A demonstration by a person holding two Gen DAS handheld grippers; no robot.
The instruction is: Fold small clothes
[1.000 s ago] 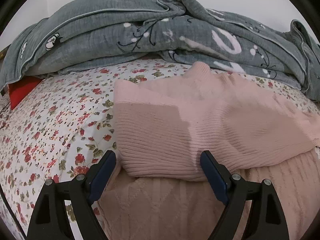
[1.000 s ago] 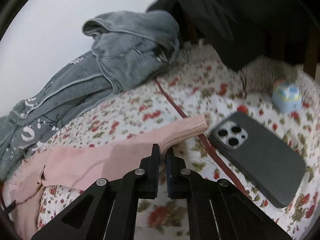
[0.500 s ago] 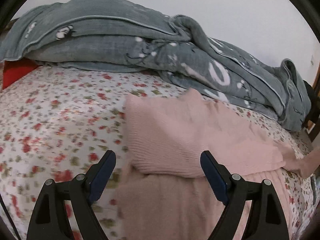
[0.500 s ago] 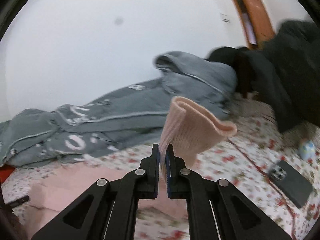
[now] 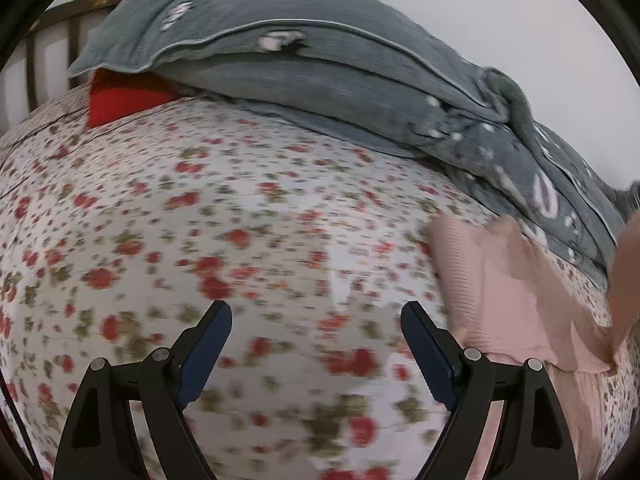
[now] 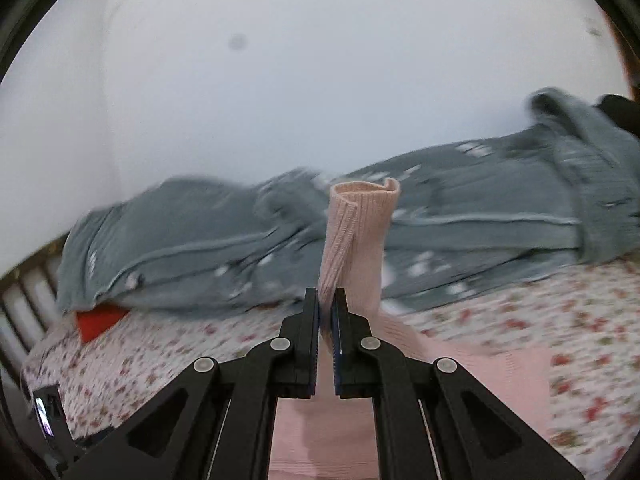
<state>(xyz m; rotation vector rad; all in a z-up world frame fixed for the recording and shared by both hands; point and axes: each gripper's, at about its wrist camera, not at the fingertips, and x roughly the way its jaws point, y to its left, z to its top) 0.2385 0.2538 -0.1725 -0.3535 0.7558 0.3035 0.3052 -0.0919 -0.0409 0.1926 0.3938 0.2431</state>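
Sleeve [image 6: 356, 236] now lifted upright and carried over pink sweater body [image 6: 500, 364]; a second ago it was lying flat on bed beside phone. Cuff is pinched in right gripper [image 6: 326, 312], jaws nearly closed on knit, held high so sleeve can be laid across body. Sweater [image 5: 516, 292] is spread on floral bed sheet [image 5: 240, 220], near grey blanket [image 5: 360, 72]. Left gripper [image 5: 316, 344] is held wide open, empty, now swung off sweater over bare sheet.

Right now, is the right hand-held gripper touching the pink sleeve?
Touching. The right wrist view shows the right hand-held gripper shut on the pink sleeve, whose cuff stands up between its fingers.
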